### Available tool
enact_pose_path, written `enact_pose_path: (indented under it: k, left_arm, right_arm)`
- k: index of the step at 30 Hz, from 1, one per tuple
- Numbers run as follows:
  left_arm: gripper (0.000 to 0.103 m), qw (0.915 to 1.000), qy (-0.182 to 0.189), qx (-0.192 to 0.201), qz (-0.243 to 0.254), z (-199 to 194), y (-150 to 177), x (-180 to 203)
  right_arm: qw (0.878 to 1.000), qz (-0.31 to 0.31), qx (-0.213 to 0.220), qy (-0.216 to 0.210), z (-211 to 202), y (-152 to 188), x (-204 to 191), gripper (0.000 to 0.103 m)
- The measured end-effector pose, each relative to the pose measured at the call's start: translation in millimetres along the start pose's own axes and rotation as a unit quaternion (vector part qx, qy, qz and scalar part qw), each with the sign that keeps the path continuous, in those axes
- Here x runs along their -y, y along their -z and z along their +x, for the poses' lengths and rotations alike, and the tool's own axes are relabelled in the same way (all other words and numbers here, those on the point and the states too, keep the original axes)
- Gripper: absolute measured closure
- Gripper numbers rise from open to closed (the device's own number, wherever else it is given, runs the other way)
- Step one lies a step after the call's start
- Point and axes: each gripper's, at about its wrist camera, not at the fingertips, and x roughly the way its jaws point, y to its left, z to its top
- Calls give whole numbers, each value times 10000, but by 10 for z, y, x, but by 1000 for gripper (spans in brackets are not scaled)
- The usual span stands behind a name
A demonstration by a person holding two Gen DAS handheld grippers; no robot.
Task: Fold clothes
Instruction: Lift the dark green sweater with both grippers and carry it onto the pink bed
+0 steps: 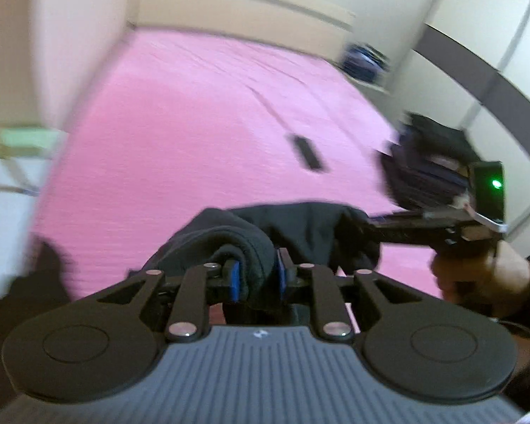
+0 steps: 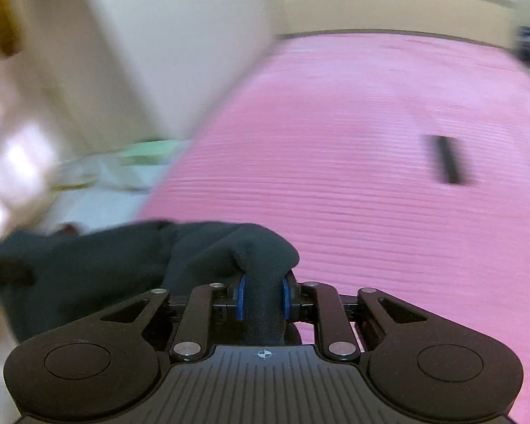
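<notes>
A black garment [image 1: 300,226] is held up above a pink bed cover [image 1: 194,123]. My left gripper [image 1: 258,279] is shut on a thick roll of its fabric between blue pads. In the left wrist view the cloth stretches right to the other gripper [image 1: 367,226], held by a hand [image 1: 484,275]. In the right wrist view my right gripper [image 2: 263,298] is shut on another bunched edge of the black garment [image 2: 130,265], which trails off to the left. Both views are blurred by motion.
A small dark flat object [image 1: 305,152] lies on the pink cover, also seen in the right wrist view as the dark object [image 2: 447,162]. Pale walls [image 1: 81,35] border the bed. A blue item [image 1: 364,60] sits at the far right corner. A green thing [image 2: 148,148] lies beside the bed.
</notes>
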Motion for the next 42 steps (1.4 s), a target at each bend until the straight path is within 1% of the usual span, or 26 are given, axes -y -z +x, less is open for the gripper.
enact_pose_path:
  k: [1, 2, 3, 5, 8, 12, 15, 16, 19, 20, 22, 24, 25, 26, 28, 29, 30, 31, 33, 35, 36, 37, 38, 39, 41, 42]
  left_arm:
    - [76, 9998, 176, -130, 45, 188, 1, 143]
    - [67, 9992, 311, -239, 126, 356, -12, 265]
    - [56, 9984, 338, -312, 315, 475, -31, 345]
    - [44, 9956, 151, -507, 768, 660, 44, 446]
    - [42, 9862, -297, -853, 1386, 867, 287, 455]
    - [39, 9634, -435, -1261, 2325, 1147, 728, 401]
    - [38, 9401, -497, -1542, 3001, 1357, 1061, 370]
    - [38, 9336, -409, -1589, 3187, 1427, 1174, 388]
    - [38, 9140, -227, -1566, 3736, 1678, 1518, 461]
    - [38, 9050, -230, -1523, 3966, 1776, 1611, 462]
    - [38, 8784, -306, -1398, 4559, 1971, 1784, 515]
    - [38, 8472, -442, -1331, 5124, 2165, 1935, 508]
    - [39, 8314, -548, -1329, 5368, 2273, 2005, 492]
    - [39, 8212, -589, -1354, 5512, 2366, 2043, 464]
    - [44, 8098, -550, -1484, 5649, 2566, 2071, 399]
    - [54, 8086, -522, -1587, 5641, 2636, 2061, 371]
    - [75, 8121, -484, -1694, 5563, 2681, 2021, 344]
    - [82, 8207, -453, -1803, 5403, 2721, 1951, 319]
    - [90, 8475, -523, -1734, 4990, 2687, 1736, 278]
    - [92, 8761, -590, -1551, 4528, 2568, 1465, 229]
    - [93, 8878, -628, -1455, 4322, 2500, 1331, 201]
    - [93, 8953, -692, -1356, 4186, 2432, 1211, 174]
    - [94, 9017, -753, -1261, 4067, 2366, 1098, 148]
    - [94, 9061, -805, -1178, 3982, 2305, 1002, 123]
    - [95, 9134, -903, -987, 3844, 2169, 822, 96]
    - [95, 9141, -936, -833, 3857, 2062, 764, 141]
  right_arm:
    - [9994, 99, 18, 336, -70, 31, 253, 47]
    - [9980, 182, 53, 597, -145, 72, 462, 20]
    - [9965, 253, 103, 792, -226, 123, 633, 15]
    - [9933, 398, 135, 1081, -353, 242, 922, 15]
    - [9922, 592, -140, 1088, -372, 518, 1113, 15]
    - [9922, 377, -692, 969, -200, 1056, 985, 15]
    - [9893, -297, -1036, 983, -77, 1450, 781, 15]
    - [9874, -535, -1120, 977, -25, 1559, 723, 15]
    - [9781, -1247, -1368, 954, 132, 1889, 550, 15]
    - [9737, -1483, -1448, 945, 184, 1999, 492, 15]
    - [9684, -1780, -1463, 952, 288, 2106, 506, 16]
    - [9632, -2017, -1502, 946, 440, 2104, 604, 18]
    - [9600, -2144, -1536, 942, 522, 2100, 655, 24]
    - [9568, -2273, -1561, 924, 587, 2092, 701, 25]
    - [9502, -2533, -1596, 862, 684, 2064, 786, 25]
    - [9467, -2662, -1612, 831, 732, 2050, 828, 25]
    - [9430, -2791, -1629, 800, 781, 2036, 870, 25]
    - [9391, -2919, -1645, 769, 829, 2023, 912, 25]
    - [9344, -2992, -1830, 623, 933, 1993, 1000, 25]
    - [9308, -3013, -2014, 477, 1025, 1964, 1077, 25]
    - [9313, -2999, -2015, 455, 1043, 1950, 1109, 26]
    - [9332, -2958, -1992, 447, 1055, 1937, 1148, 45]
    - [9354, -2883, -1995, 453, 1071, 1922, 1188, 83]
    - [9385, -2765, -2009, 488, 1083, 1907, 1227, 100]
    - [9524, -2391, -1810, 553, 981, 1824, 1277, 101]
    - [9614, -2160, -1597, 597, 857, 1750, 1282, 101]
